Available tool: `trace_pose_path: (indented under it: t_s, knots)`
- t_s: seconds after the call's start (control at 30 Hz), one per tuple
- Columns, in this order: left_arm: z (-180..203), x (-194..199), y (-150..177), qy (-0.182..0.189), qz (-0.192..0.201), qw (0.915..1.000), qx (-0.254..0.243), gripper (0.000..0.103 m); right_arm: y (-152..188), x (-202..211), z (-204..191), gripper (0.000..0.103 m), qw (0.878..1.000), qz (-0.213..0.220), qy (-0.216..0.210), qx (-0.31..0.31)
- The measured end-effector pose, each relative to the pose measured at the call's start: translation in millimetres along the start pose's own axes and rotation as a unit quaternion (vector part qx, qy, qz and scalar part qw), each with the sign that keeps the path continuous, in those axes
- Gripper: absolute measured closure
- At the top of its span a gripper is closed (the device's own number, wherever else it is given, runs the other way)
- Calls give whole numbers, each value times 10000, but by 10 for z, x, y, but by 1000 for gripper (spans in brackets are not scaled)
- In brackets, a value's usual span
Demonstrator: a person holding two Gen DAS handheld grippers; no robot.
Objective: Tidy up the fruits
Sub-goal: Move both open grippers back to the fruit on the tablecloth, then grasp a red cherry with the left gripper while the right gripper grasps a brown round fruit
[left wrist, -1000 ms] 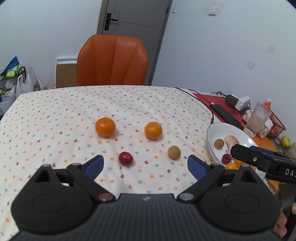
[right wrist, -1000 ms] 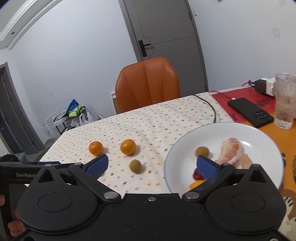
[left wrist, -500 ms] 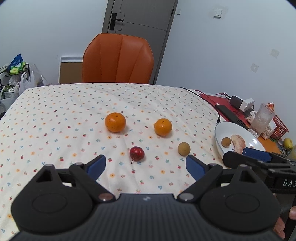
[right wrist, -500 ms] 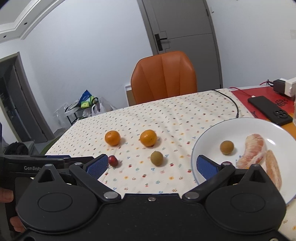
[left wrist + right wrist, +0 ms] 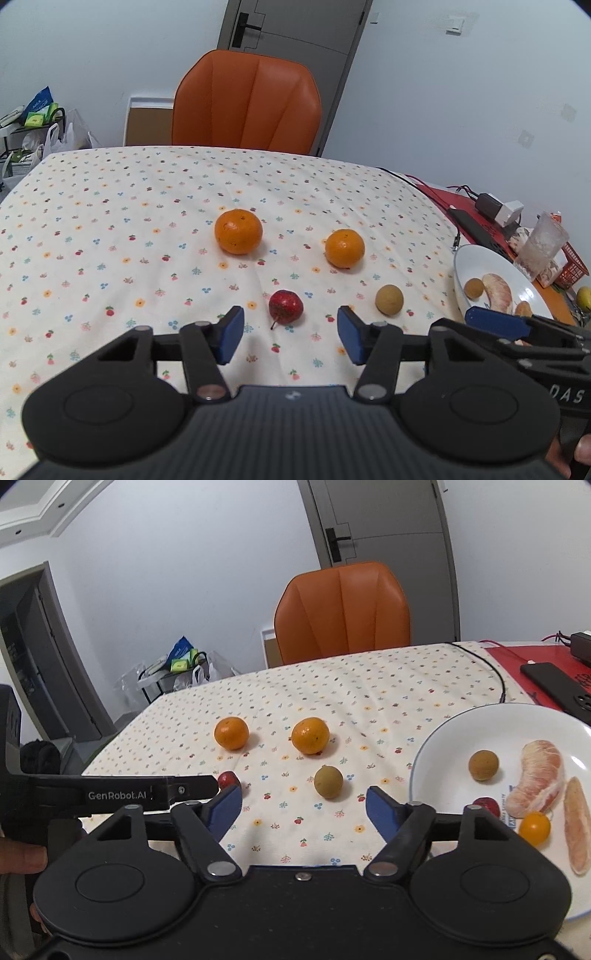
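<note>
Four loose fruits lie on the dotted cloth (image 5: 110,221) of the table, toward its near right part. Furthest left is an orange (image 5: 238,231); a second orange (image 5: 344,248) sits well apart to its right, both in a row farther from the near edge. Nearer the edge, a small red fruit (image 5: 286,307) with a short stem lies between and in front of the two oranges. To its right, a brown-green fruit (image 5: 389,300) rests near the plate.

The left gripper (image 5: 291,335) hangs low over the cloth with its blue pads wide apart and nothing between them; the red fruit sits just ahead of the gap, not touched. In the right wrist view, the right gripper (image 5: 304,808) is likewise spread wide and empty, with the brown-green fruit (image 5: 328,781) just beyond its gap.

At the right edge of the cloth stands a white plate (image 5: 461,723). It holds a round brown fruit (image 5: 482,764), a small red one (image 5: 487,806) partly behind the gripper linkage, a tiny orange fruit (image 5: 534,828), and two peeled pomelo pieces (image 5: 541,784).

Beyond the plate, on the red mat (image 5: 524,655), lies a black phone (image 5: 557,685). A frosted glass (image 5: 540,246) stands past the plate in the left wrist view. An orange chair (image 5: 246,103) stands at the table's far edge.
</note>
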State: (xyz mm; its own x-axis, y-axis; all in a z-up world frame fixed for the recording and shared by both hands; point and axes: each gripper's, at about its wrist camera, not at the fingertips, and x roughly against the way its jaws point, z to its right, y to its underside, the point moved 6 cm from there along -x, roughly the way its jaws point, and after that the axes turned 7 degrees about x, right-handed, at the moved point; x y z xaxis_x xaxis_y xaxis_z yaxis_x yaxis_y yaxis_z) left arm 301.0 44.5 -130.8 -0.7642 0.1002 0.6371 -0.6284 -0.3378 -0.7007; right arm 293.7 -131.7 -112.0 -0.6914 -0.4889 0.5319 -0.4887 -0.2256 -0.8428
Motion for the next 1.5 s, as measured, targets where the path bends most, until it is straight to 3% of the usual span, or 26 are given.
trace_pose_path:
  t_s: [0.37, 0.6, 1.07, 1.3, 1.5]
  knots:
    - [-46, -315, -28, -69, -104, 9999, 90, 64, 22, -300, 44, 48, 9997, -221, 57, 40]
    - [-35, -402, -24, -101, -75, 9999, 33, 79, 10, -419, 72, 52, 9995, -289, 85, 87]
    - [-109, -236, -67, -33, 12, 9999, 118, 80, -60, -604, -16, 61, 9978, -350, 306, 469]
    - [-163, -149, -75, -65, 35, 9998, 179, 79, -65, -681, -42, 80, 9939, -510, 559, 800]
    - [-130, -53, -93, -84, 90, 9998, 126, 79, -52, -600, -74, 81, 9946, -462, 485, 791]
